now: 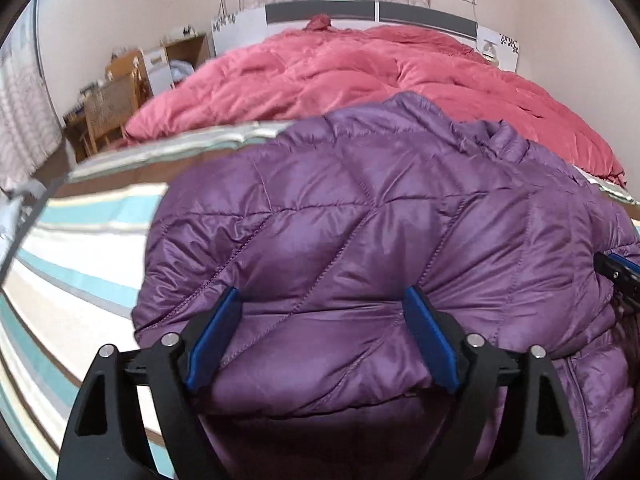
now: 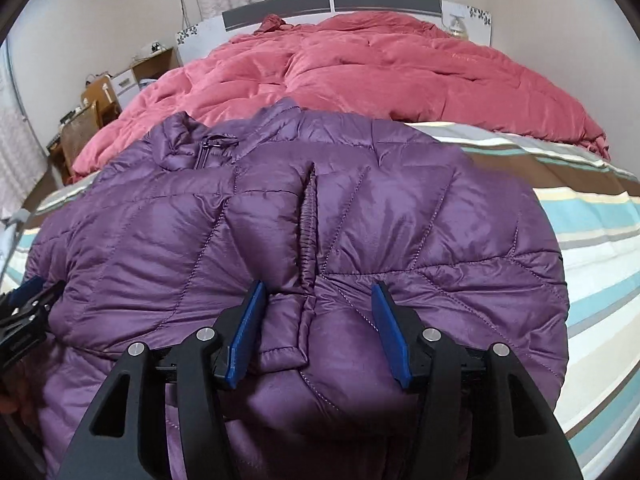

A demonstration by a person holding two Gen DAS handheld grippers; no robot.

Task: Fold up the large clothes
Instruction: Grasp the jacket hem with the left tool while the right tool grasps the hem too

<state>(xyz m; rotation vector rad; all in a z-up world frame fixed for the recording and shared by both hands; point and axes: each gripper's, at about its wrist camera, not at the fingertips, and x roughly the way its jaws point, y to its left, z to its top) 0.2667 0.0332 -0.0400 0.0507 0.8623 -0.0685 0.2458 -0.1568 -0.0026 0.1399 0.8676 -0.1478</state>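
1. Left gripper (image 1: 320, 336): blue fingers spread apart, straddling a near fold of the purple quilted jacket (image 1: 380, 220).
2. Right gripper (image 2: 318, 332): fingers likewise apart over the jacket's near edge, beside a sleeve cuff (image 2: 280, 354).
3. Striped bedsheet (image 2: 608, 216): bare on both outer sides of the jacket.
4. Pink duvet (image 1: 340, 68): bunched just beyond the collar, reaching the headboard (image 2: 360, 0).

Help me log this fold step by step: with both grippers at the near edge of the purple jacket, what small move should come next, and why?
Probably close both grippers on the near edge. The left gripper and right gripper each sit with fingers spread wide, puffy folds of the purple jacket bulging between them, apparently ungripped. The jacket lies on the striped sheet, so the edge must be pinched before lifting.
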